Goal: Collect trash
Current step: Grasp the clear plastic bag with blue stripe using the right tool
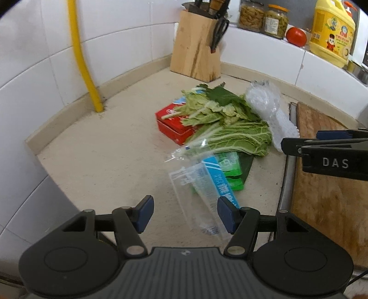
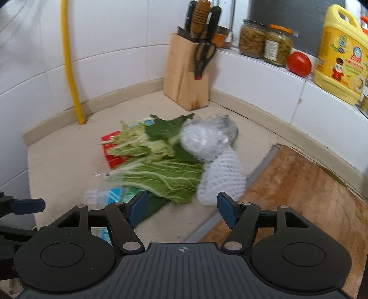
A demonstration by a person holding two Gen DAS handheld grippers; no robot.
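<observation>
A heap of trash lies on the beige counter [image 1: 110, 161]: cabbage leaves [image 1: 230, 119] over a red box [image 1: 172, 128], a clear plastic bag with a blue strip [image 1: 207, 188], a green packet [image 1: 232, 170], crumpled clear plastic [image 1: 262, 96] and a white foam net [image 1: 283, 131]. My left gripper [image 1: 185, 215] is open and empty just short of the clear bag. My right gripper [image 2: 181, 210] is open and empty in front of the leaves [image 2: 161, 170] and the foam net [image 2: 223, 177]. The right gripper also shows in the left wrist view [image 1: 299, 147].
A wooden knife block [image 1: 195, 53] stands in the back corner. A wooden cutting board [image 1: 329, 184] lies at the right. A yellow pipe [image 1: 82, 59] runs up the tiled wall. Two jars [image 1: 262, 18], a tomato [image 1: 296, 36] and a yellow oil jug [image 1: 331, 34] sit on the ledge.
</observation>
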